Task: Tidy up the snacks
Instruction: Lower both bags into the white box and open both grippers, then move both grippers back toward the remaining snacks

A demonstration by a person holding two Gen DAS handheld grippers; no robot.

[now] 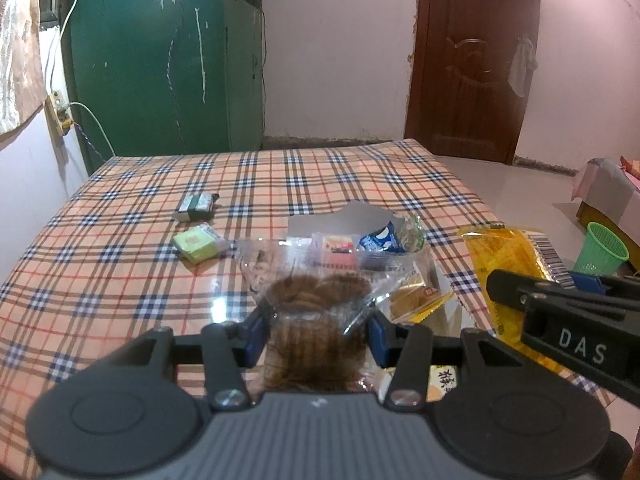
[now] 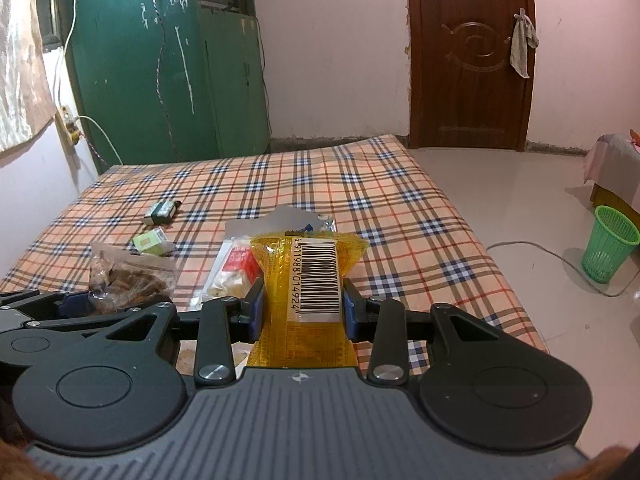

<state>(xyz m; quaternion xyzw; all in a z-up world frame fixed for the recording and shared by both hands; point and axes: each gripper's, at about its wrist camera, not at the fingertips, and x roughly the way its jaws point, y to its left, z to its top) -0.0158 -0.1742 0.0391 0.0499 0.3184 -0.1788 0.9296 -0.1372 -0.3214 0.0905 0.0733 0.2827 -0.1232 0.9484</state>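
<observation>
My left gripper [image 1: 316, 336] is shut on a clear bag of brown twisted snacks [image 1: 316, 300], held above the plaid table. That bag also shows in the right wrist view [image 2: 128, 276], with the left gripper [image 2: 72, 304] at the left edge. My right gripper [image 2: 302, 308] is shut on a yellow snack packet [image 2: 308, 264] with a barcode label facing up. The yellow packet [image 1: 504, 252] and the right gripper [image 1: 568, 312] show at the right of the left wrist view. A silver tray [image 1: 360, 216] holds a blue packet [image 1: 380, 240] and a pink-red packet [image 1: 338, 248].
A green-white box [image 1: 196, 206] and a light green box [image 1: 196, 244] lie on the plaid tablecloth [image 1: 120, 280] to the left. A small yellow packet [image 1: 420, 300] lies below the tray. A green basket [image 2: 608, 248] stands on the floor to the right.
</observation>
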